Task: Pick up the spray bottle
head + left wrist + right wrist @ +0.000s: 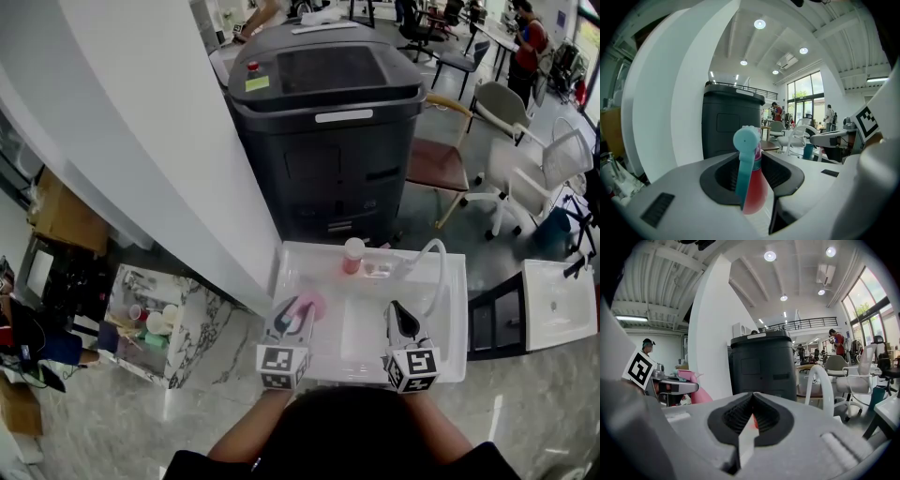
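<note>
The spray bottle stands upright between the jaws of the left tool, and both pads press on it. Only the left gripper view shows its blue-green head and its pink-red body; the bottom of the bottle is hidden behind the tool's own grey body. In the head view the same bottle is only a pink patch at the tip of the left tool, over the left part of a white sink. I cannot tell whether it touches the sink's floor.

Further right, a small bottle with a pink cap stands at the back rim, and a bent white tap rises beside it. The right tool is over the sink's right part. In the right gripper view its jaws are closed together on nothing; a small red spot behind them is too little to name.
</note>
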### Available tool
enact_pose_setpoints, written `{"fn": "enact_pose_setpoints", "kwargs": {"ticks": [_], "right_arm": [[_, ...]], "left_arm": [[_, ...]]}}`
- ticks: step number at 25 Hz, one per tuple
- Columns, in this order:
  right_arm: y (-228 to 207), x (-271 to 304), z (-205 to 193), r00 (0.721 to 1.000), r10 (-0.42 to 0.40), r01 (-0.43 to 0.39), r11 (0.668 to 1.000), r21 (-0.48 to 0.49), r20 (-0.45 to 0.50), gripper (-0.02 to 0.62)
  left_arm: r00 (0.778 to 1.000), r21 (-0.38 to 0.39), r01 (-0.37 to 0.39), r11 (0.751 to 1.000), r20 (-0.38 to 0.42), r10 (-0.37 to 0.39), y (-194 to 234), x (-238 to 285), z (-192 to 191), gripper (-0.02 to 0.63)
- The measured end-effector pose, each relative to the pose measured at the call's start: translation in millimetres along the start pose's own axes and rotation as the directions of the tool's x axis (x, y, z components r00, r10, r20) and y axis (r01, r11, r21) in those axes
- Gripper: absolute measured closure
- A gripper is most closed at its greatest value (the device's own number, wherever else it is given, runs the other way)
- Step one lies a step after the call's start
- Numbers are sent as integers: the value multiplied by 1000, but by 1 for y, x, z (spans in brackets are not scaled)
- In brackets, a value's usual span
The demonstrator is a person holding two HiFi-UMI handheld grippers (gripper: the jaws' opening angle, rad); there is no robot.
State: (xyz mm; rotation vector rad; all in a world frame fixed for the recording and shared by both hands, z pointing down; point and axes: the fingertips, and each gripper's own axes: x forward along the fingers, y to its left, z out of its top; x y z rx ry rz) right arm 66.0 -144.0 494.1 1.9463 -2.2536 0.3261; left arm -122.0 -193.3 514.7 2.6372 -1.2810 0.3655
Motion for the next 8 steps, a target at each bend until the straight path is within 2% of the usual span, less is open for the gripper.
{"fn": "enact_pose_setpoints", "kwargs": {"ticks": [8], "right_arm": [[6, 4, 5, 1000, 13, -13, 1000, -12, 14, 598]], "left_arm": [[1000, -6, -4, 1000, 1, 4, 13, 7, 4, 462]]}}
